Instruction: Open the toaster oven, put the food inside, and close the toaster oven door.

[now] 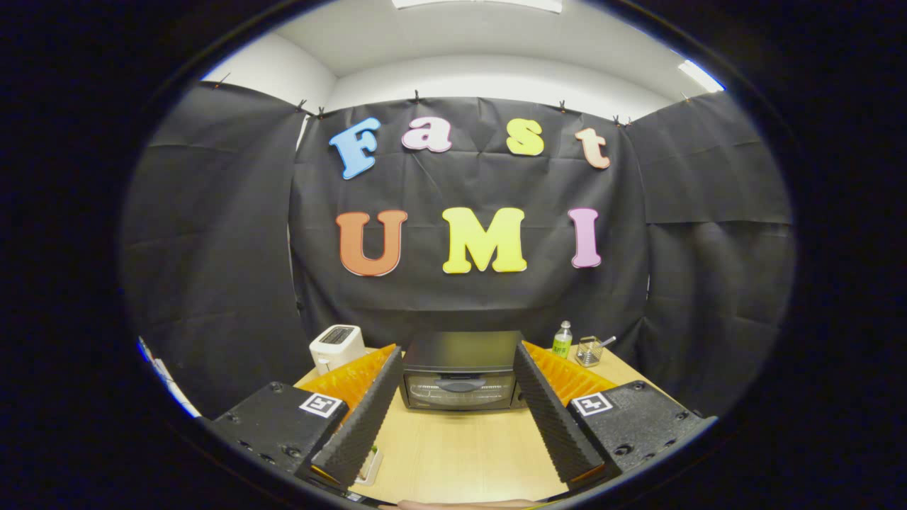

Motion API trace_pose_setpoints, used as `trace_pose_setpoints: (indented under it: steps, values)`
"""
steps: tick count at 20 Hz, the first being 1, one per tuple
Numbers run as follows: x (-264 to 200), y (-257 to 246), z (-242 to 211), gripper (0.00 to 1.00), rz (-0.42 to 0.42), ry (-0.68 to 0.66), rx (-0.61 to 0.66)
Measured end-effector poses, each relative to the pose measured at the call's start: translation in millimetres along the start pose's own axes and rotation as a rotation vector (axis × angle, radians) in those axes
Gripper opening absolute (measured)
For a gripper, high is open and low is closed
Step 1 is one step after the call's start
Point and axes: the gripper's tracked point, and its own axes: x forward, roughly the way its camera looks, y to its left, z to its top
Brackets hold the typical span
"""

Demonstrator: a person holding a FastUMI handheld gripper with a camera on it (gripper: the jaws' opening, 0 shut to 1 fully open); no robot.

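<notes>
A black toaster oven [460, 372] stands on the wooden table [460, 446], beyond my fingers and centred between them. Its glass door is closed, with the handle [459, 384] across the top of the glass. My gripper [459, 379] is open wide, nothing between its fingers, held well back from the oven above the table. A white plate [370, 467] with something green on it peeks out under the left finger [361, 418], mostly hidden.
A white pop-up toaster [336, 347] stands left of the oven at the back. Right of the oven are a small bottle with a green label [562, 340] and a clear glass with a utensil [589, 350]. Black cloth walls close the booth behind.
</notes>
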Motion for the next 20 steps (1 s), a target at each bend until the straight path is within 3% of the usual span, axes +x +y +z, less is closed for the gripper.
trace_pose_setpoints:
  steps: [8, 16, 20]
  values:
    - [42, -7, -21, 1.00, -0.052, 0.026, -0.011]
    - [145, -27, -40, 1.00, -0.128, 0.024, 0.012]
    - [197, -20, -55, 1.00, -0.108, 0.015, 0.019]
